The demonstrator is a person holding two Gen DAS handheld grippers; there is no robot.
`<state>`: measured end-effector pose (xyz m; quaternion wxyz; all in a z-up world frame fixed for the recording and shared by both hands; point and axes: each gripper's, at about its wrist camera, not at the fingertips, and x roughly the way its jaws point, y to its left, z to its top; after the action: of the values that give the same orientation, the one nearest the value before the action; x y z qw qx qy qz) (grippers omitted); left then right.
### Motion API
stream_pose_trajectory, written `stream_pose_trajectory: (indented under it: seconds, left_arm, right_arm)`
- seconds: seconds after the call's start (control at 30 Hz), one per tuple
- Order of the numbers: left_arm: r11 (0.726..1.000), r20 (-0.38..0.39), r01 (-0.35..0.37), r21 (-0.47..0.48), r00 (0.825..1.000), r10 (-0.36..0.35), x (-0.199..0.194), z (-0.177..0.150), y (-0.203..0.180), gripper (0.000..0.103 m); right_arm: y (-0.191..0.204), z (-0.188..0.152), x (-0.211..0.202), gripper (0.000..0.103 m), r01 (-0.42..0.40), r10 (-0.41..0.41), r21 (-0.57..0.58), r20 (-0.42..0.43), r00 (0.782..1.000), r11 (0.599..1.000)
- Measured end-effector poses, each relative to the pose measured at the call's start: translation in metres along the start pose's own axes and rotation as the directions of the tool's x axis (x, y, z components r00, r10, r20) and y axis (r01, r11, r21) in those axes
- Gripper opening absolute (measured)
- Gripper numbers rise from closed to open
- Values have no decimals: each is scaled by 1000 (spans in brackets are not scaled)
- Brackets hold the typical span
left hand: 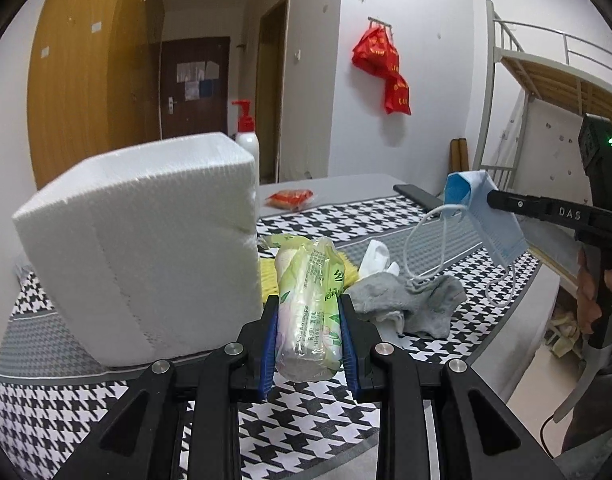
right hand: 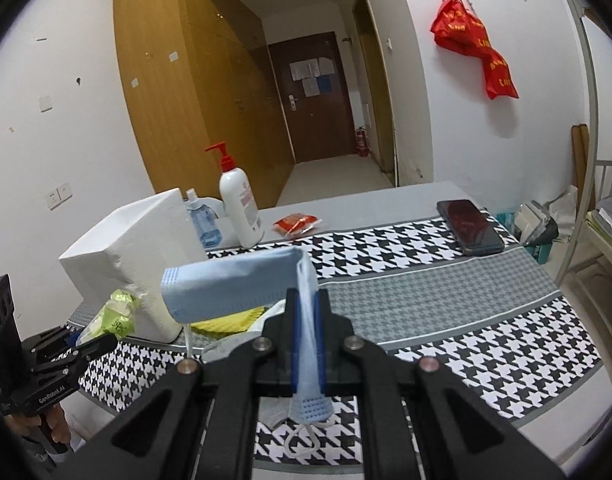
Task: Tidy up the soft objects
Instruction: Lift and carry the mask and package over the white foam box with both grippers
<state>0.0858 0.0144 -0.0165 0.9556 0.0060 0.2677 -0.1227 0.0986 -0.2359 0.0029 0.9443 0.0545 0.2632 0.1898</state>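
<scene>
- The left gripper, jaws closed on a green-printed tissue pack, holds it just above the houndstooth tablecloth, beside a white block of napkins.
- The right gripper pinches a blue face mask between its blue pads, ear loops dangling over the table.
- Grey socks and a white sock lie heaped nearby, close to a yellow cloth.
- A lotion pump bottle and a smartphone sit farther back.
</scene>
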Motion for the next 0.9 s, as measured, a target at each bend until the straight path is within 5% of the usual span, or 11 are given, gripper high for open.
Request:
stream_pose_trajectory:
  seconds: [0.9]
  left_arm:
    - [988, 98, -147, -53, 984, 151, -59, -2, 18, 29]
  right_arm:
    - [59, -1, -5, 9, -184, 186, -104, 11, 982, 977]
